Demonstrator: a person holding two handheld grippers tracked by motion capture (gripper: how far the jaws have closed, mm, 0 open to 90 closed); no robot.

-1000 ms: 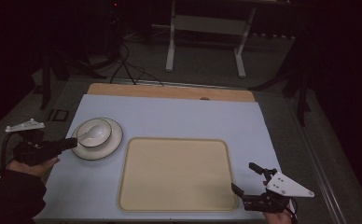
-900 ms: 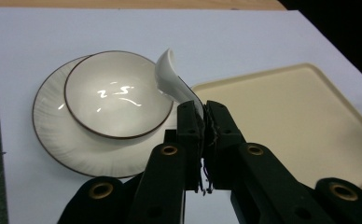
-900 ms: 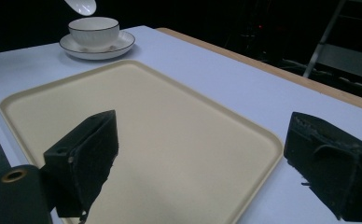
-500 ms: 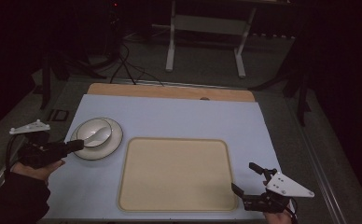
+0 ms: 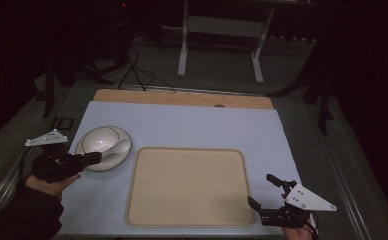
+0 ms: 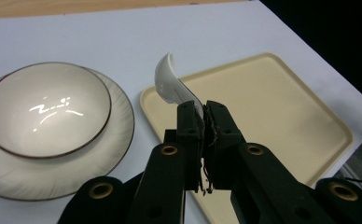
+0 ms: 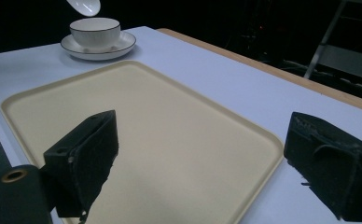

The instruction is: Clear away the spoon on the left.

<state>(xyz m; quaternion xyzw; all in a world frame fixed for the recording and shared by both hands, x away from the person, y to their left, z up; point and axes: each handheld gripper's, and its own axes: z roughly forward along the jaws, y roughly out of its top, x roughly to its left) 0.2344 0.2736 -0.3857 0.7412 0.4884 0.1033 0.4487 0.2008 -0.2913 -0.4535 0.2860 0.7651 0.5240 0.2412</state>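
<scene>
From the high view, the left gripper (image 5: 94, 157) holds a white spoon (image 5: 117, 148) over the near rim of the bowl (image 5: 99, 141), which sits on a saucer (image 5: 124, 157) left of the beige tray (image 5: 189, 187). The right gripper (image 5: 262, 197) waits at the tray's near right corner, jaws spread and empty.

In the left gripper view, the jaws pinch the spoon (image 6: 170, 81) by its handle, the scoop rising clear of the bowl (image 6: 44, 109).

In the right gripper view, the wide jaws frame the bare tray (image 7: 137, 126).

The grip sits far back on the handle, so the spoon should travel level and slowly, and go down flat before release.
</scene>
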